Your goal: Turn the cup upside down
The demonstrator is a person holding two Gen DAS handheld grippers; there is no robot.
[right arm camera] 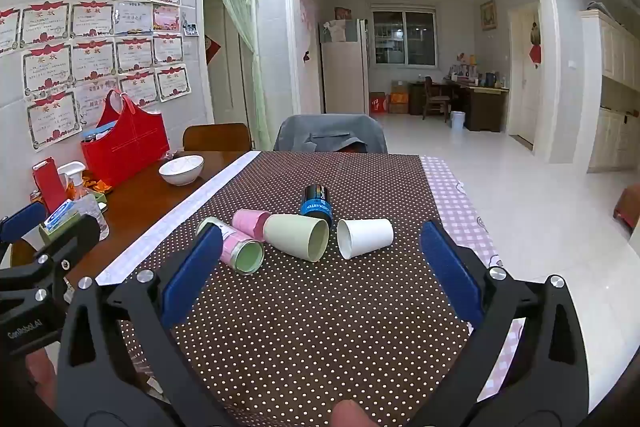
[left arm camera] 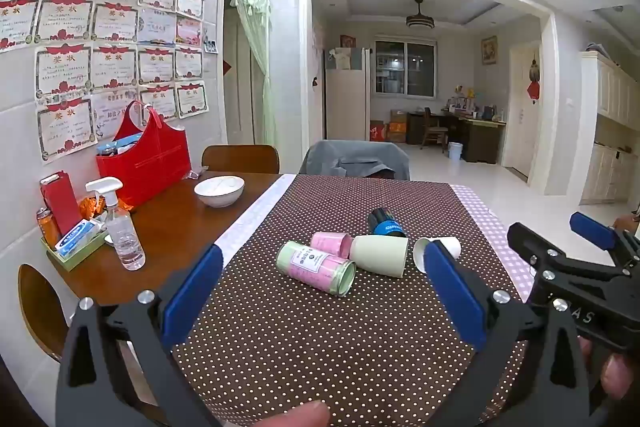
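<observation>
We hold left gripper [left arm camera: 324,291] & right gripper [right arm camera: 320,267] w/ jaws wide, empty. Five cups lie sideways on the dotted cloth [right arm camera: 320,327]; white paper cup [right arm camera: 365,237] far right.

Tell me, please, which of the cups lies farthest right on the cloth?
The plain white paper cup; it alone lies apart, right of the pale green cup.

The worktop [right arm camera: 168,195] is glossy brown wood, partly under a matt dotted cloth [right arm camera: 320,307]. The white cup [right arm camera: 366,237] looks like smooth paper, the bowl [right arm camera: 181,169] like glazed ceramic. The spray bottle [left arm camera: 124,235] is clear plastic. Both tongs, left [left arm camera: 324,287] and right [right arm camera: 322,267], are matt black plastic with blue pads and shiny metal screws.
</observation>
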